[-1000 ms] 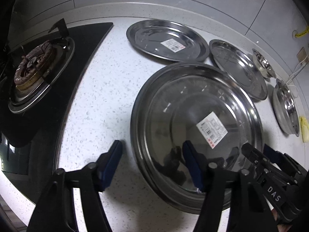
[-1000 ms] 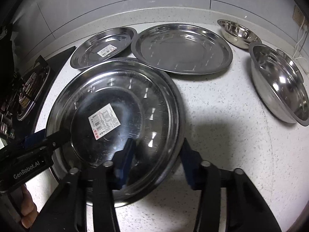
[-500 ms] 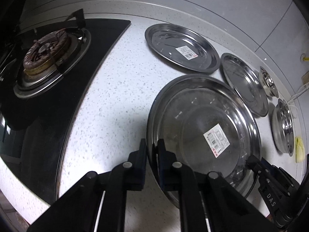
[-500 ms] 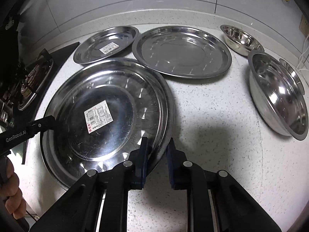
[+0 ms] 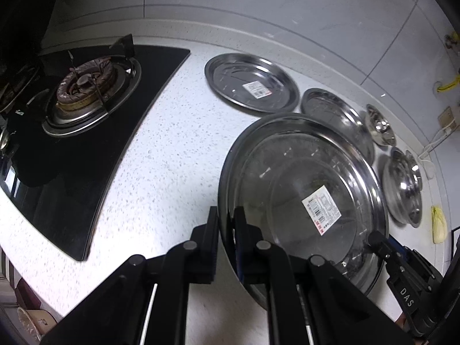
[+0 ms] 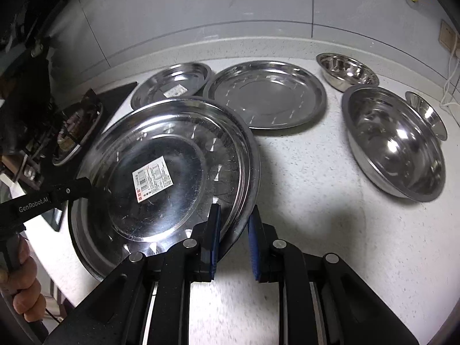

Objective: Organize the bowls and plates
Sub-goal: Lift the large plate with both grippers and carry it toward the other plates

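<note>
A large steel plate [image 5: 302, 172] with a paper label is held between both grippers and hangs slightly above the white counter. My left gripper [image 5: 226, 215] is shut on its left rim. My right gripper [image 6: 234, 215] is shut on the plate's [image 6: 161, 169] right rim. Each gripper shows in the other's view, the right gripper [image 5: 373, 237] and the left gripper [image 6: 83, 185], the latter with a hand [image 6: 23, 287] on its handle. Behind lie a small labelled plate [image 6: 172, 84] and a medium plate [image 6: 264, 95]. To the right stand a large bowl [image 6: 396, 143] and two small bowls [image 6: 345, 72].
A black glass hob with a gas burner [image 5: 83, 86] takes up the counter's left end. The tiled wall runs close behind the plates. A wall socket with a white cable [image 5: 442, 132] and a yellowish scrap [image 5: 438, 224] sit at the far right. The counter's front edge [image 5: 43, 296] is near.
Both grippers went from open astride the large plate's rim to shut on it. The plate has since come up off the counter with them.
</note>
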Available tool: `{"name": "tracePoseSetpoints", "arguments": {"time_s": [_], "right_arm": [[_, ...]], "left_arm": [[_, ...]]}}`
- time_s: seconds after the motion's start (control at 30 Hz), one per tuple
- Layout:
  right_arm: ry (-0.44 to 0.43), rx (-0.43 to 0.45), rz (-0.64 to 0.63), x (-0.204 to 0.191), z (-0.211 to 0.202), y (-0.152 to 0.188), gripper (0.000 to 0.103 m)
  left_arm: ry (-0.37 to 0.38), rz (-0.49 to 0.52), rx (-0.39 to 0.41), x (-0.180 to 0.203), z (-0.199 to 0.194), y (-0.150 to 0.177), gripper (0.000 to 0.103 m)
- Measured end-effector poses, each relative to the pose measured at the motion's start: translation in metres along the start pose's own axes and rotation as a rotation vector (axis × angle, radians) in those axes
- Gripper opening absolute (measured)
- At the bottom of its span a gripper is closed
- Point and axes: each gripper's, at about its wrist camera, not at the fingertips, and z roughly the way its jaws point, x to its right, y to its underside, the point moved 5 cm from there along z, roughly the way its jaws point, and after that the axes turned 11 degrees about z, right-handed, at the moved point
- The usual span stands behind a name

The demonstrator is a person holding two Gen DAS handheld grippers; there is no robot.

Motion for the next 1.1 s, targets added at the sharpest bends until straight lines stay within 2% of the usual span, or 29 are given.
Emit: {"name": "tracePoseSetpoints", "arguments": {"time_s": [0.37, 0.6, 0.83, 1.1], "right_arm": [[-0.045, 0.059, 0.002, -0.006, -0.076, 0.011, 0.016], [-0.053, 0.095, 0.015, -0.017, -0.117, 0.026, 0.016], [-0.022, 0.126, 0.052, -0.030, -0.137, 0.046, 0.016], [0.041, 0.100, 0.139, -0.037, -0.128, 0.074, 0.016]], "left_arm": [[0.014, 0.025, 0.052, 0.017, -0.083, 0.020, 0.009], [0.094, 0.045, 0.097, 0.013, -0.124, 0.035, 0.010], [0.232, 0.109, 0.110, -0.003, -0.135, 0.048, 0.011], [0.331, 0.224, 0.040, -0.016, -0.116, 0.052, 0.011]]}}
